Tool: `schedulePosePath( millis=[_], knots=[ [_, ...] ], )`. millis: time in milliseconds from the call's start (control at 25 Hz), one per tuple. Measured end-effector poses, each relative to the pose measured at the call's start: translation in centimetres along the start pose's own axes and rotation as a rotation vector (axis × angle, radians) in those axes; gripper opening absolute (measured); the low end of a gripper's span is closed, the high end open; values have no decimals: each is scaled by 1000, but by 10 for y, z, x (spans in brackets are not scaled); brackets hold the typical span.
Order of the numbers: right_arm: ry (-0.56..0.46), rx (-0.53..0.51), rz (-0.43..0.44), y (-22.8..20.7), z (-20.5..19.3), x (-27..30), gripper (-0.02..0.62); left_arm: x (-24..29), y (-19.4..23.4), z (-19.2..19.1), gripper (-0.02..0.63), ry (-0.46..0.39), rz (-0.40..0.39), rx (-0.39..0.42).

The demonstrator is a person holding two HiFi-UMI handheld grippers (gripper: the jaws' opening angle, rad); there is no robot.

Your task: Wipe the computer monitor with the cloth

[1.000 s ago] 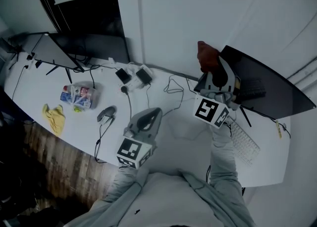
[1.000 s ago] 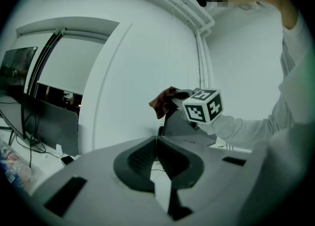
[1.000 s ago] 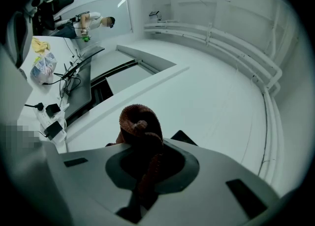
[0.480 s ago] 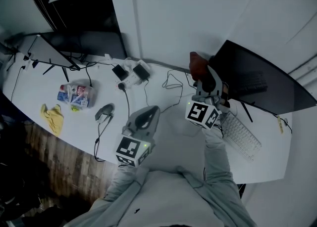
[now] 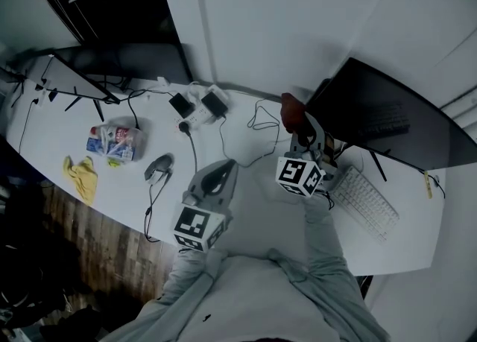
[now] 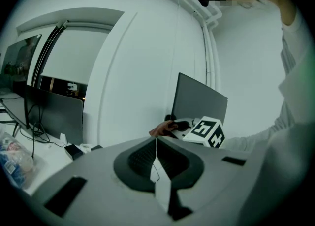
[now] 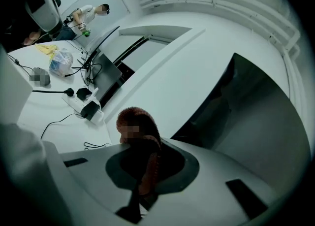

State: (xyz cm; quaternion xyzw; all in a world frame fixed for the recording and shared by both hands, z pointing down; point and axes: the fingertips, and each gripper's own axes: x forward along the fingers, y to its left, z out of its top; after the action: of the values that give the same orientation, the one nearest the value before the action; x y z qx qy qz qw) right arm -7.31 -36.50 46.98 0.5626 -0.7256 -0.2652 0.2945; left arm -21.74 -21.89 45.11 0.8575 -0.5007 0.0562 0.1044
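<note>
Right gripper [image 7: 144,173] clamps the cloth [image 7: 139,123], monitor [image 7: 248,116] near, ahead to its right; left gripper [image 6: 156,160] jaws together, empty; for a clean wipe, lay the cloth's bulge flat on the screen, light even strokes, jaw tips off the glass.

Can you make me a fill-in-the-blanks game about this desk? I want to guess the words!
1. The right gripper is shut on a reddish cloth, while the left gripper is shut on ____.
2. The other cloth, lying near the left end of the table, is coloured ____.
3. The keyboard lies in front of the dark ____.
Missing words: nothing; yellow; monitor.
</note>
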Motion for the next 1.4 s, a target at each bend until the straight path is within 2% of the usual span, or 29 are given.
schedulePosePath(
  millis=[360,640,760,920,1400],
  knots=[
    [127,87,87,46,-51,9,35,5,7,-15,21,32,11,-5],
    [218,214,169,73,-79,13,35,8,10,-19,21,44,10,-7],
    [266,338,174,79,-95,14,35,8,11,-22,21,51,9,-8],
    [303,545,136,73,-113,16,35,8,12,-21,21,63,12,-13],
    [305,928,23,48,-143,11,35,13,-4,-17,21,70,-2,14]
  ],
)
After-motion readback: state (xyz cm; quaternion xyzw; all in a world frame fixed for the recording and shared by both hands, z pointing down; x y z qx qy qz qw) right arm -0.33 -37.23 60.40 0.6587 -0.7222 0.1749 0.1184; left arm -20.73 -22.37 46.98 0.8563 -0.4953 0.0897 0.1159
